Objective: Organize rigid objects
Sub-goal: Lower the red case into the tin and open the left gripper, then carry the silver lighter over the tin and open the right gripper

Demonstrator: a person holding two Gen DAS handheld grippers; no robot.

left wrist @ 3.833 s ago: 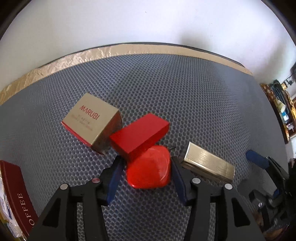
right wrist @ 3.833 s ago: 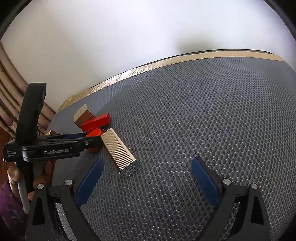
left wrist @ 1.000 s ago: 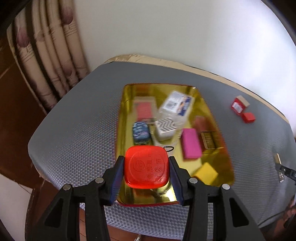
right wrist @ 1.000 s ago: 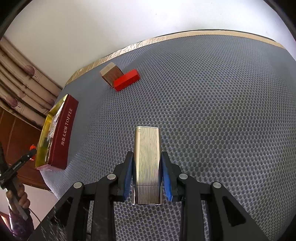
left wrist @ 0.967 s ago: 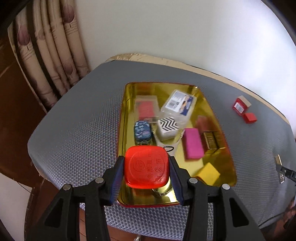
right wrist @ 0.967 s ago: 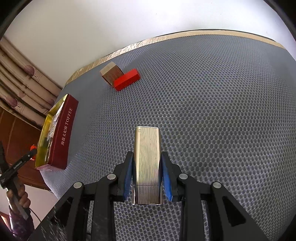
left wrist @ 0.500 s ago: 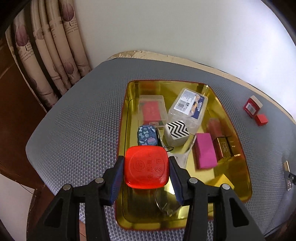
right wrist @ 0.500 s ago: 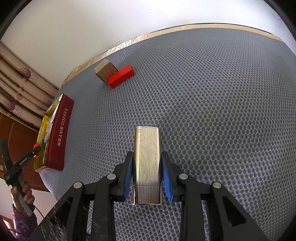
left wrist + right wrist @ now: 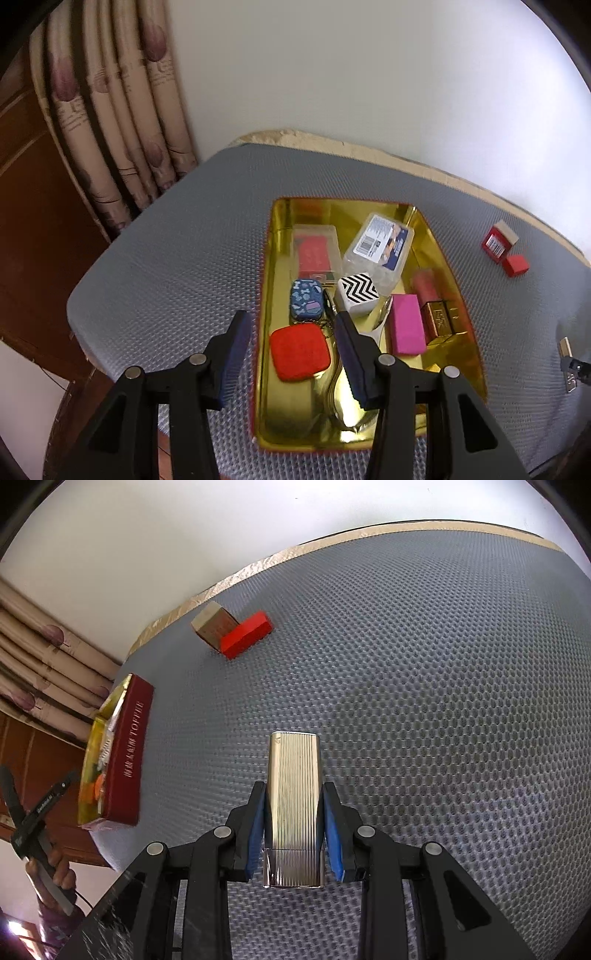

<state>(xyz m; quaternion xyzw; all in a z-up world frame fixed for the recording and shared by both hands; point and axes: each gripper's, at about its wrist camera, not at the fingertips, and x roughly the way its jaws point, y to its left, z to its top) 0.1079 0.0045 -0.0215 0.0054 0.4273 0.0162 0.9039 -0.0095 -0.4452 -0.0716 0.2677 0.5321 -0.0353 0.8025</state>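
In the left wrist view, a red rounded-square case (image 9: 300, 352) lies in the near-left part of a gold tin tray (image 9: 267, 387). My left gripper (image 9: 293, 332) is open and hangs above the red case, apart from it. In the right wrist view, my right gripper (image 9: 294, 805) is shut on a ribbed gold rectangular case (image 9: 294, 797) and holds it above the grey mesh mat (image 9: 443, 701). A red box (image 9: 246, 634) and a gold-brown box (image 9: 214, 627) lie together on the mat farther away.
The tray holds a blue patterned tin (image 9: 306, 300), a zigzag cube (image 9: 357, 293), a pink block (image 9: 406, 324), a gold bar box (image 9: 441, 317), clear plastic boxes (image 9: 376, 245) and a spoon (image 9: 351, 402). Its red TOFFEE side (image 9: 131, 753) shows at the left of the right wrist view. Curtains (image 9: 110, 129) hang at the left.
My left gripper has opened and let the red case drop into the tray. The right gripper still holds the gold case and has shifted slightly.
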